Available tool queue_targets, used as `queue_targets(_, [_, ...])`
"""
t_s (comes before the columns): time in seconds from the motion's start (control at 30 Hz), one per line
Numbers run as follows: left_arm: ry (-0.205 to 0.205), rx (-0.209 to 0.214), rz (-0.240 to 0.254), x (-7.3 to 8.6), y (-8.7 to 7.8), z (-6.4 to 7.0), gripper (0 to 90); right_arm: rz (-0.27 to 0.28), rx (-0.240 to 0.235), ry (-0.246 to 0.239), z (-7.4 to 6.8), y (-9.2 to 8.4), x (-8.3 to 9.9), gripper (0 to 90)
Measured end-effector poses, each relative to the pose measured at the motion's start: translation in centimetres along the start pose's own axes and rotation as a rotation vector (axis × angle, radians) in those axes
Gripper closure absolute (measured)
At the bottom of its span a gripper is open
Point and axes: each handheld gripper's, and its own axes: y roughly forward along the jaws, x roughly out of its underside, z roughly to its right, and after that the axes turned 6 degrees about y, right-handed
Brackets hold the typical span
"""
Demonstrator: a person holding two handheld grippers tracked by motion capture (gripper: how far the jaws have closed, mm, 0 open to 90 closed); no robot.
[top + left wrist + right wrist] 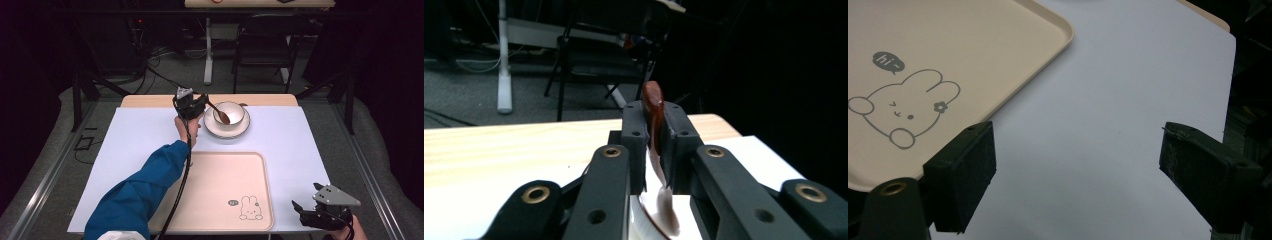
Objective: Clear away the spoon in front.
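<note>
Tray (973,45) reads "hi-"; left gripper (655,145) clamps spoon (653,107).

Brown wooden spoon (218,112) sat upper centre of the high view, tilted, its dark bowl end inside the white bowl (229,115), handle angled up-left. Bowl stood on a white plate (213,127), just above the beige tray (220,175).

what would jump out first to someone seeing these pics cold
The left gripper at the table's far edge, shut on a brown spoon whose tip dips into a white bowl on a plate. Next, the big beige tray with a bunny drawing near the front edge, and the right gripper open beside it.
</note>
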Motion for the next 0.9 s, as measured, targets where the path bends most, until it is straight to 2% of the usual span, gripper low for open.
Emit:
queue_targets(0.33, [-0.009, 0.018, 0.000, -1.1, -0.6, -0.6, 84.5, 0.001, -0.001, 0.000, 0.0, 0.0, 0.0, 14.3])
queue_targets(0.57, [0.036, 0.024, 0.011, -2.4, -1.4, -0.4, 84.4, 0.001, -0.001, -0.002, 0.0, 0.0, 0.0, 14.3])
queue_targets(0.9, [0.110, 0.061, 0.009, -4.5, -3.1, 0.3, 84.4, 0.003, -0.001, -0.002, 0.0, 0.0, 0.0, 14.3])
